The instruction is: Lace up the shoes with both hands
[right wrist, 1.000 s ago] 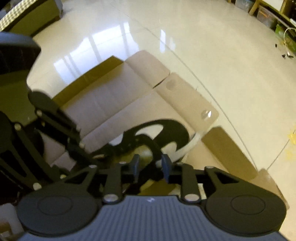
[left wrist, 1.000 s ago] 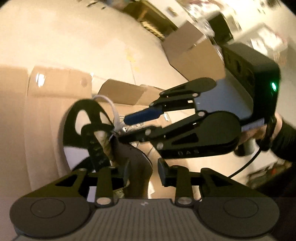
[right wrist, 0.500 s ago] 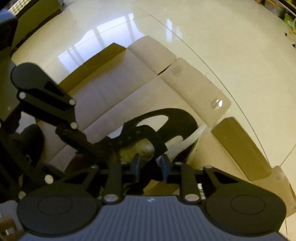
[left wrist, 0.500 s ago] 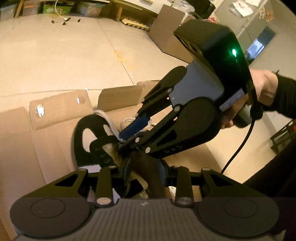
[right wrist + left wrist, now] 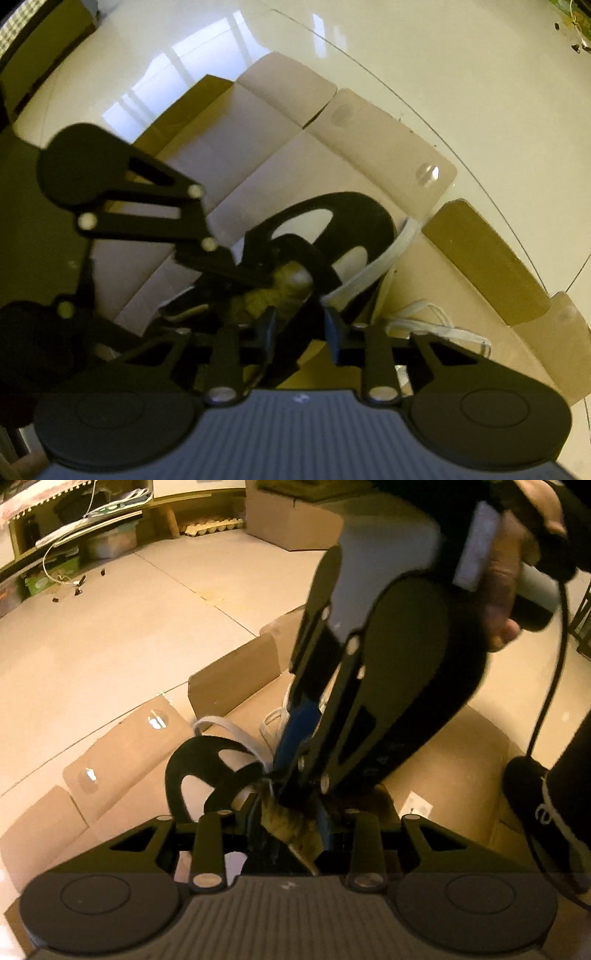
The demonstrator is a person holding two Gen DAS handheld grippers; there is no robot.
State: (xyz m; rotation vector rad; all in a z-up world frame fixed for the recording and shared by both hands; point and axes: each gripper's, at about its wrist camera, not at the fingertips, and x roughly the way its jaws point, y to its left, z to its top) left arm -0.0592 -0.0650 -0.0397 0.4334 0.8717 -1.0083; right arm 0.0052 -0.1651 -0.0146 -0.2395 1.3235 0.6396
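A black shoe (image 5: 184, 771) with pale patches lies on flattened cardboard (image 5: 129, 760). Its white lace (image 5: 229, 729) loops off the far side. My left gripper (image 5: 290, 821) is closed on the shoe's tan-lined collar, its jaws tightening a little. My right gripper (image 5: 288, 797) comes down steeply from the upper right to the same spot. In the right wrist view the shoe (image 5: 369, 214) lies just ahead and the lace (image 5: 373, 262) runs in towards my right gripper (image 5: 301, 330). Its jaws are closing but stand apart, astride a dark part of the upper. The left gripper (image 5: 255, 275) reaches in from the left.
The cardboard's flaps (image 5: 487, 254) spread over a glossy pale floor (image 5: 461, 74). More loose lace (image 5: 436, 325) lies right of the shoe. A person's hand (image 5: 506, 572) holds the right gripper, and a dark shoe (image 5: 535, 801) stands at the right. Boxes (image 5: 295, 520) and a low shelf (image 5: 74, 528) line the back.
The left view has rolled and dropped closer to the shoe. The right gripper, lying across a second ago, now stands steeply above the shoe and has sunk towards it.
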